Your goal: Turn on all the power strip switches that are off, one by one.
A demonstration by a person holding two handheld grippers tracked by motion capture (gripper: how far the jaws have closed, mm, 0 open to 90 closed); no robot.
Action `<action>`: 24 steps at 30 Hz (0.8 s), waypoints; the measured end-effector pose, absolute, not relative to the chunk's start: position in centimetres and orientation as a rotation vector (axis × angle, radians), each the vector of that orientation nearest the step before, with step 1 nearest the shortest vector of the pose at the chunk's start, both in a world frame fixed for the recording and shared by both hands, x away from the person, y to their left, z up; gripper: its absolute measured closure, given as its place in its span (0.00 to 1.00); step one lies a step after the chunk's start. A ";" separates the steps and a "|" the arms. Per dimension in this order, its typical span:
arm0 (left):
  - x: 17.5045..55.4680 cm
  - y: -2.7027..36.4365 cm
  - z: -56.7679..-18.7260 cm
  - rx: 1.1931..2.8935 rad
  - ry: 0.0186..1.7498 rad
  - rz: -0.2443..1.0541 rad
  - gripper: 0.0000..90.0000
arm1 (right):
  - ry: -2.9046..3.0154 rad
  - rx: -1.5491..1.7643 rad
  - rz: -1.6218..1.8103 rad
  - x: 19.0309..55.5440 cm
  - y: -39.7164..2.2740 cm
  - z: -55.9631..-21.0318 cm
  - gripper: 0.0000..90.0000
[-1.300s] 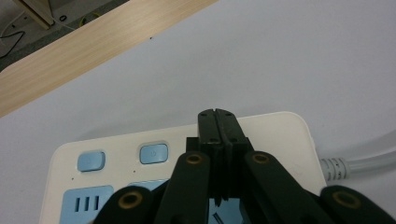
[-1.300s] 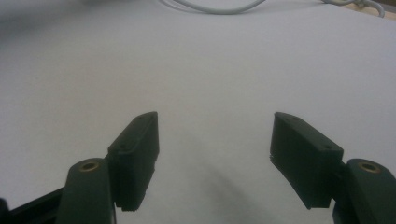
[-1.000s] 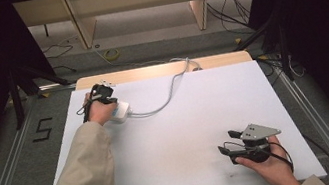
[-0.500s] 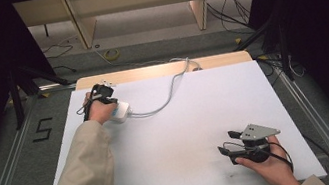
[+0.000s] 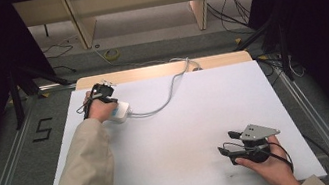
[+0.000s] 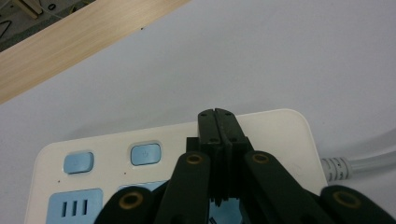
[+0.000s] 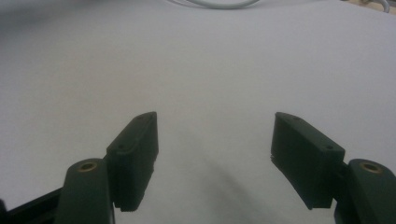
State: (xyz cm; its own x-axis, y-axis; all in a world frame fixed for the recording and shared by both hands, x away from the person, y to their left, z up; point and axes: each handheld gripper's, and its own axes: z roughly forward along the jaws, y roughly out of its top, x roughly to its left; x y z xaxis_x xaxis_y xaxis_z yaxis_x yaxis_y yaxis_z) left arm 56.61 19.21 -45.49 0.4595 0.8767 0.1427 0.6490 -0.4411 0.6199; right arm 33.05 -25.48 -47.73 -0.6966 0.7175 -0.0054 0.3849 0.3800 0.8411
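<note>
- Left gripper (image 6: pixel 218 114) pressed together, tips over the power strip (image 6: pixel 275 135) at the white table's (image 5: pixel 197 117) far-left corner, beside a blue switch (image 6: pixel 145 154).
- Right gripper (image 7: pixel 215 158) spread, idle near-right.
- Switch press likely still pending; contact unclear.

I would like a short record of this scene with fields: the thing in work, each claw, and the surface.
thing: white power strip with blue switches, its grey cord running to the far table edge
left claw: shut, tips over the power strip beside a blue switch
right claw: open, nothing between its jaws, above bare table
surface: white table, wooden strip at far edge
</note>
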 end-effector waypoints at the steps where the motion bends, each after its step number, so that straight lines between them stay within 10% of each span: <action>1: 56.6 19.2 -45.4 2.234 1.271 0.622 1.00 | 2.275 0.957 1.238 33.1 -25.5 -47.7 0.37; 24: 56.8 19.0 -45.4 2.262 1.256 0.630 1.00 | 2.276 0.955 1.239 33.0 -25.5 -47.7 0.37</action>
State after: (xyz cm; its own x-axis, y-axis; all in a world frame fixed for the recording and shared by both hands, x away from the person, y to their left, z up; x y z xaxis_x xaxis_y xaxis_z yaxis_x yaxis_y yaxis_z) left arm 56.84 18.98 -45.39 0.4746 0.8652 0.1618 0.6470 -0.4675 0.6023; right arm 33.05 -25.46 -47.69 -0.6983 0.7158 -0.0066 0.3832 0.3816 0.8411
